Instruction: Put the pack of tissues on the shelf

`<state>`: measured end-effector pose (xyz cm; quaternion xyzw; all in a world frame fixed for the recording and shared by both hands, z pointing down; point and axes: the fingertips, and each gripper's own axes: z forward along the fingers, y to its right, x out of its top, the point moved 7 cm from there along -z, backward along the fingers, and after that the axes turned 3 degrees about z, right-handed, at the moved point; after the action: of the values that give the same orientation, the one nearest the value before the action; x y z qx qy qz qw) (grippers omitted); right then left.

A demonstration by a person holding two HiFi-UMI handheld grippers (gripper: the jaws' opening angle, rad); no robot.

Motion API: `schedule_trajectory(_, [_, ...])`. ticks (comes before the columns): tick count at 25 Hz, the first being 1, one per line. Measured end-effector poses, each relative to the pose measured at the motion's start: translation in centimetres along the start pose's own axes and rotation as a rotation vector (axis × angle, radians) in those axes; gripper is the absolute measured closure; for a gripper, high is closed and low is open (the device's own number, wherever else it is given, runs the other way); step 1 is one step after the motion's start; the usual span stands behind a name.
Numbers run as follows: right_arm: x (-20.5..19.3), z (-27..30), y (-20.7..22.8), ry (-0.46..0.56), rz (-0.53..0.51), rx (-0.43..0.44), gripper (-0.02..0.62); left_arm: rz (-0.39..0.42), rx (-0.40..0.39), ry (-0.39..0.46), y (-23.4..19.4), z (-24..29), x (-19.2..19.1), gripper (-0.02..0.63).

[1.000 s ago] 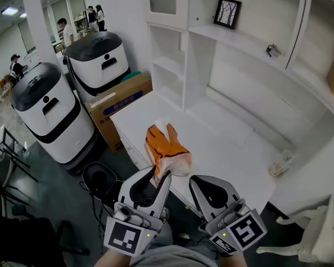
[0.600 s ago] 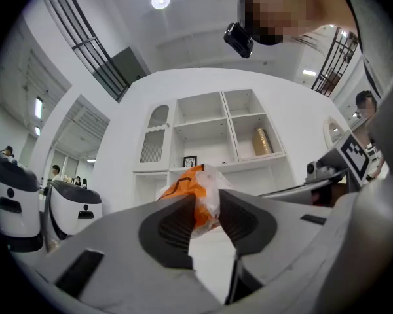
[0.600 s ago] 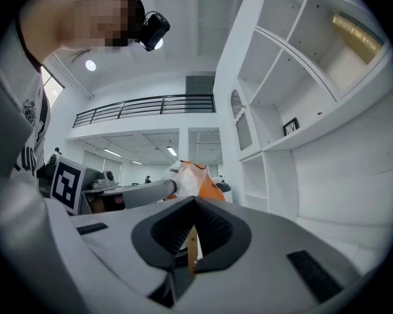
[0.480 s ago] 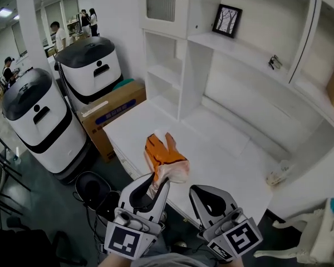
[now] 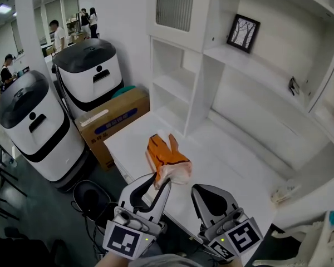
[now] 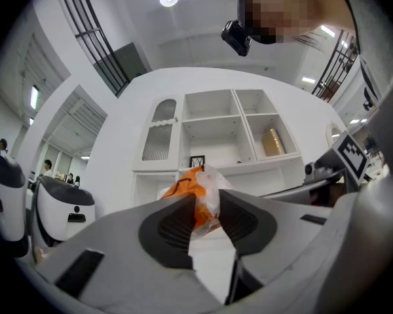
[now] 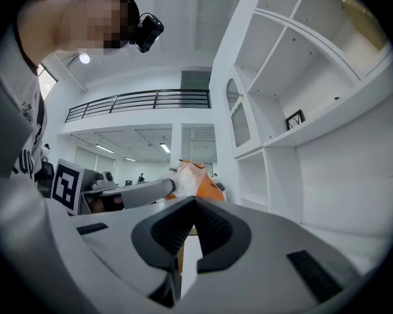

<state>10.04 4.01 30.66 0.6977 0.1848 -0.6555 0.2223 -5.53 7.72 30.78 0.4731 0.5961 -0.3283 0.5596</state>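
Note:
The pack of tissues, orange with a clear white wrapper, hangs over the front edge of the white counter. My left gripper is shut on its near end. In the left gripper view the pack sits pinched between the two pads, with the white shelving unit straight behind it. My right gripper is beside the left one, shut and holding nothing. Its tips meet in the right gripper view, where the pack shows just past them to the left. The shelf cubbies stand beyond the counter.
A framed picture and a small dark object rest on the upper shelf. A crumpled wrapper lies at the counter's right. Two white-and-black machines and a cardboard box stand on the left. People stand far back.
Both grippers have moved forward toward the shelving unit, which now looms larger. The pack stays in the left gripper's grip. The right gripper stays shut.

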Motion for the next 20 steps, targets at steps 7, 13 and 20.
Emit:
schedule_trajectory(7, [-0.2, 6.0, 1.6, -0.007, -0.010, -0.004, 0.584, 0.000, -0.019, 0.004, -5.2, 3.3, -1.2, 0.476])
schedule_trajectory(13, [-0.6, 9.2, 3.6, -0.013, 0.000, -0.056, 0.584, -0.004, -0.073, 0.017, -8.3, 6.5, -2.5, 0.477])
schedule_trajectory(20, [-1.0, 12.0, 5.3, -0.037, 0.013, -0.104, 0.584, -0.009, -0.144, 0.049, -11.2, 9.7, -3.4, 0.477])
